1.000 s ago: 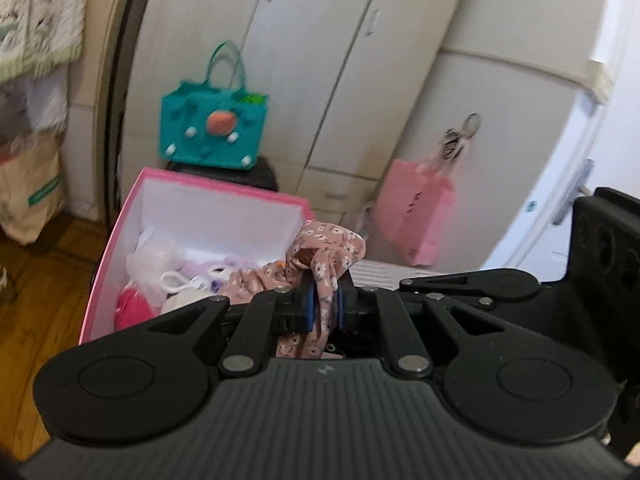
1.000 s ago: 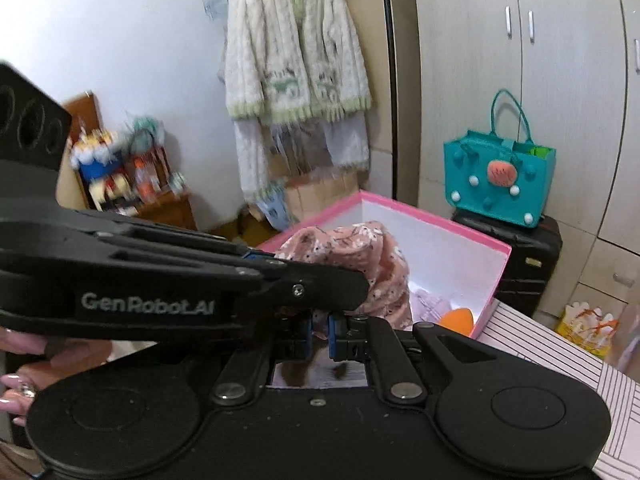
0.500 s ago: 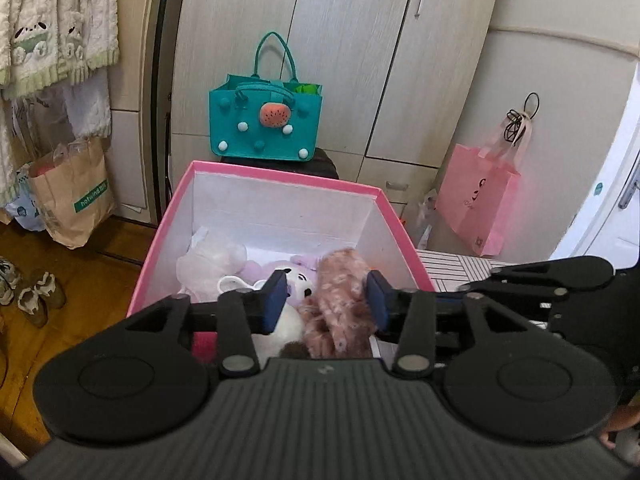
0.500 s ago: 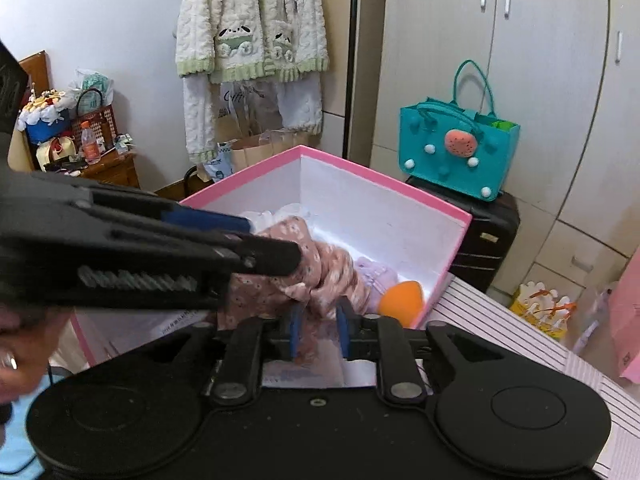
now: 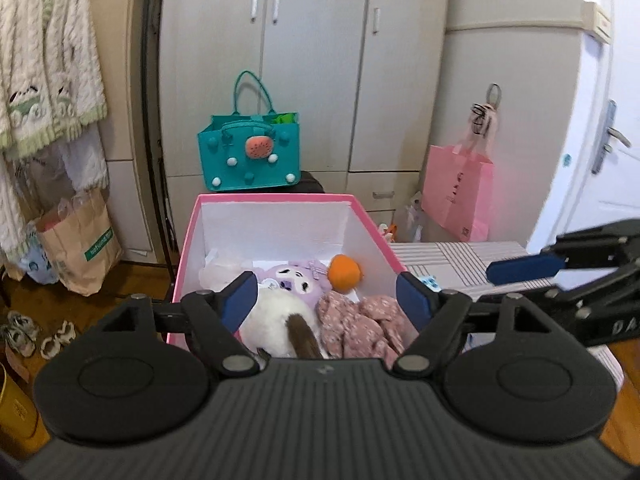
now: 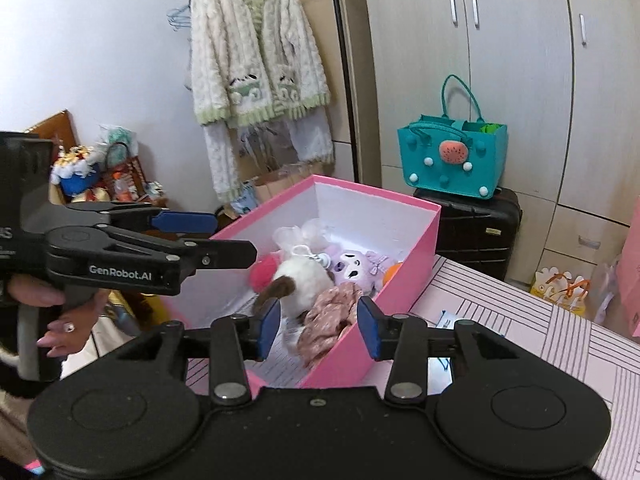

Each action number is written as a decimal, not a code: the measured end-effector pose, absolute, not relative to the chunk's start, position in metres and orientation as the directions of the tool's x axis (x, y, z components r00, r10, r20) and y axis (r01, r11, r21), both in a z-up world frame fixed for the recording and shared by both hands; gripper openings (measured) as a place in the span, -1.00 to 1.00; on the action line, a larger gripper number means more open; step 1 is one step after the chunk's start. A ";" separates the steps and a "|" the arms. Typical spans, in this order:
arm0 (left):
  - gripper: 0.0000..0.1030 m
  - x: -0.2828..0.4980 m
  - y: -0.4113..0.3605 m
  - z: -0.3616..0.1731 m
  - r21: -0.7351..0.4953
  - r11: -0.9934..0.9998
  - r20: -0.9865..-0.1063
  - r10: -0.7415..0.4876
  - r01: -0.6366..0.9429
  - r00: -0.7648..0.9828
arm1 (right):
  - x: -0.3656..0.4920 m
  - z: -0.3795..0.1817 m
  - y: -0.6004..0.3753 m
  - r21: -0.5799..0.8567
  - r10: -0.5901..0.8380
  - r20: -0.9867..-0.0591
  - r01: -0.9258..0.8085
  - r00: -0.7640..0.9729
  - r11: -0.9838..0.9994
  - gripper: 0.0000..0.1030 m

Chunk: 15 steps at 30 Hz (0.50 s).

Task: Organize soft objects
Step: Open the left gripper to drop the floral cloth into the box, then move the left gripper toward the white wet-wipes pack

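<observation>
Pink card walls frame the storage box [image 5: 276, 199], which sits straight ahead of the left gripper [image 5: 328, 300] and slightly below it. That gripper's blue pads [image 5: 240, 299] are spread wide, holding nothing, with the box's contents showing in the gap between them. Directly beyond the gap lies the floral pink cloth [image 5: 362, 326], crumpled against the box's near right corner. Just left of the cloth rests a white plush toy with a brown tail [image 5: 280, 320], and behind both sit a purple plush [image 5: 290, 280] and an orange ball [image 5: 345, 273], the ball touching the purple plush's right side.

From the right wrist view, the right gripper [image 6: 318, 330] is likewise released, its pads parted and empty, hovering at the box's near end with the same cloth [image 6: 330, 316] just beyond its tips, draped beside the near right wall. The left gripper [image 6: 224, 236] reaches in from the left of that view, open above the box's left wall [image 6: 228, 236], gripped by a hand [image 6: 56, 312] with painted nails.

Farther off, past the box, a teal felt bag [image 5: 248, 156] stands on a black suitcase [image 6: 476, 220], a pink paper bag [image 5: 458, 196] hangs to the right, and a cream cardigan [image 6: 256, 60] hangs on the left. The box rests on a striped pink tabletop [image 6: 520, 312].
</observation>
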<state>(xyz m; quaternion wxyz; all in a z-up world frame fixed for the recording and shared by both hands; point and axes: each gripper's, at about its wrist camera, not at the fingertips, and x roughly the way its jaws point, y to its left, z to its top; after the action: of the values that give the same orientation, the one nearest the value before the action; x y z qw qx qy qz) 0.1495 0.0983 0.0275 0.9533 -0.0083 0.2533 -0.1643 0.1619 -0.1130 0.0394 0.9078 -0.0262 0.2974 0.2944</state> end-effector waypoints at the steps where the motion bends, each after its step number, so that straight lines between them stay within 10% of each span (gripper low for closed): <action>1: 0.57 0.145 0.097 0.030 -0.093 0.939 -0.484 -0.333 0.331 0.809 | 0.157 0.041 -0.116 0.122 0.519 -0.557 -0.554 0.648 0.823 -0.05; 15: 0.74 0.101 0.082 0.041 -0.105 0.874 -0.567 -0.446 0.475 0.693 | 0.095 0.041 -0.131 0.028 0.463 -0.615 -0.570 0.638 0.821 0.14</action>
<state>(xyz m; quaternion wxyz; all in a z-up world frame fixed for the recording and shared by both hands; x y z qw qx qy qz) 0.1011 0.0821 0.0410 0.9198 0.0247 0.3013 -0.2503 0.0950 -0.1309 0.0408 0.9011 -0.0846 0.3143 0.2865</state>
